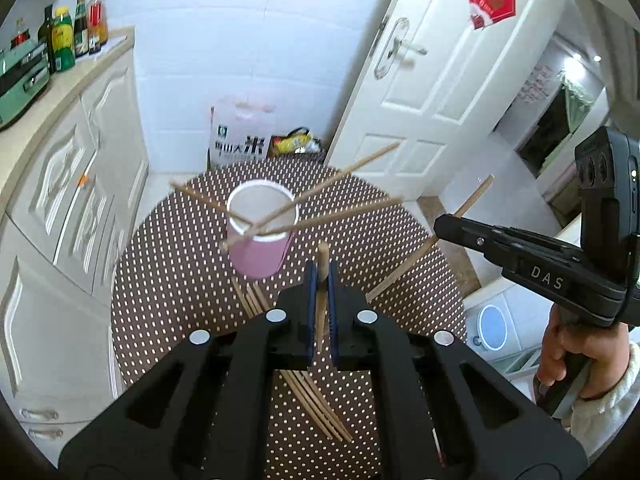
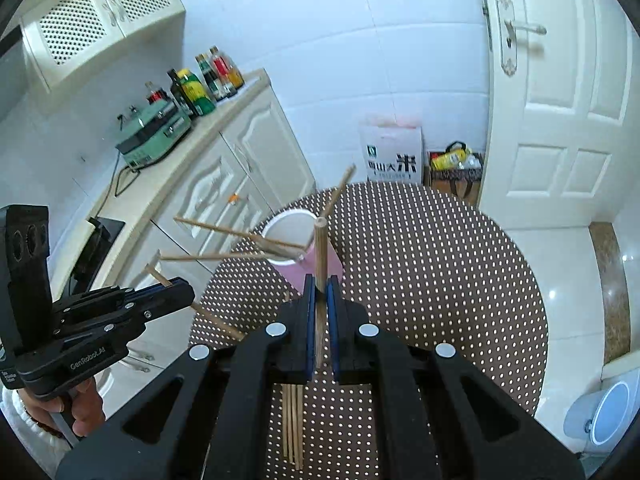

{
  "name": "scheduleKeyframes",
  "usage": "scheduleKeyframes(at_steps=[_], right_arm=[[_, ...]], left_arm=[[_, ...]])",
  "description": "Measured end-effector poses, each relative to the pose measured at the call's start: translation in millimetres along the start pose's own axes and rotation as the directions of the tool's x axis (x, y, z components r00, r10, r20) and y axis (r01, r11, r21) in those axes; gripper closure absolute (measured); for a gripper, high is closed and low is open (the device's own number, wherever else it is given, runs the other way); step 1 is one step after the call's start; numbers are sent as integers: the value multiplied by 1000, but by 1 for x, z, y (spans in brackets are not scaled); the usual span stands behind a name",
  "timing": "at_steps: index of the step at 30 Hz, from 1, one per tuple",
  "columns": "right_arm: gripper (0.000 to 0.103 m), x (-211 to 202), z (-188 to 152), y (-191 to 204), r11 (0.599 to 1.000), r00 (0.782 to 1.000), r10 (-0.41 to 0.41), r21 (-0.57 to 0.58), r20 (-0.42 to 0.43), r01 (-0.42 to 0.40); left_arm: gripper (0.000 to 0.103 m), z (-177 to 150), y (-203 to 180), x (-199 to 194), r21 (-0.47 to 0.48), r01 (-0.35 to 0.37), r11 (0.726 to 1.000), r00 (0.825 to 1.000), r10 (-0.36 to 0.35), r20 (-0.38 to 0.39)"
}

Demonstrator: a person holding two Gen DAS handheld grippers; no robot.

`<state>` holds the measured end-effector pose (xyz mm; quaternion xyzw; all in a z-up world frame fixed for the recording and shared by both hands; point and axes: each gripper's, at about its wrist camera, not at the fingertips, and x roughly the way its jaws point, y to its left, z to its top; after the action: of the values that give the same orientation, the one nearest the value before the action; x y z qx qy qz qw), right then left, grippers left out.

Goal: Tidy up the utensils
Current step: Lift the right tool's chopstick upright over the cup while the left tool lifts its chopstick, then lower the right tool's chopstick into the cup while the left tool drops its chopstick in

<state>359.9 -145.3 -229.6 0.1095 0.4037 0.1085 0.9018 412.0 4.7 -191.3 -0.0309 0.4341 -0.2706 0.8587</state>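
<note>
One chopstick is being carried by each gripper toward the pink cup [image 1: 260,236], so the loading step is judged to be well under way. The left gripper [image 1: 322,276] is clenched on a wooden chopstick [image 1: 322,256] that is sticking up between its blue pads. The right gripper [image 2: 318,284] is likewise clenched on its own chopstick [image 2: 320,248], which is being held upright just in front of the cup.

The cup is standing on the round dotted desk [image 1: 400,248], toward its far side. Three chopsticks [image 1: 344,182] are already leaning in it, their free ends fanning outward over the rim. A loose bundle [image 2: 292,424] is lying flat on the desk below the grippers, not yet collected.

For the next move, each held stick is likely to need lowering tip first into the cup's mouth. The leaning sticks are crossing the opening, so care is called for: a knock could tip the light cup.
</note>
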Motion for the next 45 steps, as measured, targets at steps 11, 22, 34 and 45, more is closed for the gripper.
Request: scheduleKeyframes(at_steps=[11, 22, 34, 45], right_arm=[[98, -39, 38, 26, 996, 988, 63, -68, 138, -54], [98, -46, 72, 43, 988, 969, 121, -123, 217, -96], [98, -28, 88, 42, 989, 963, 63, -148, 261, -24], [98, -5, 72, 30, 989, 969, -3, -142, 246, 39]], left_arm=[[98, 36, 6, -35, -16, 8, 1000, 991, -6, 132], [98, 70, 16, -62, -39, -18, 999, 969, 27, 245], [98, 87, 37, -47, -101, -122, 987, 948, 145, 282], [98, 69, 52, -7, -120, -158, 980, 963, 180, 202]])
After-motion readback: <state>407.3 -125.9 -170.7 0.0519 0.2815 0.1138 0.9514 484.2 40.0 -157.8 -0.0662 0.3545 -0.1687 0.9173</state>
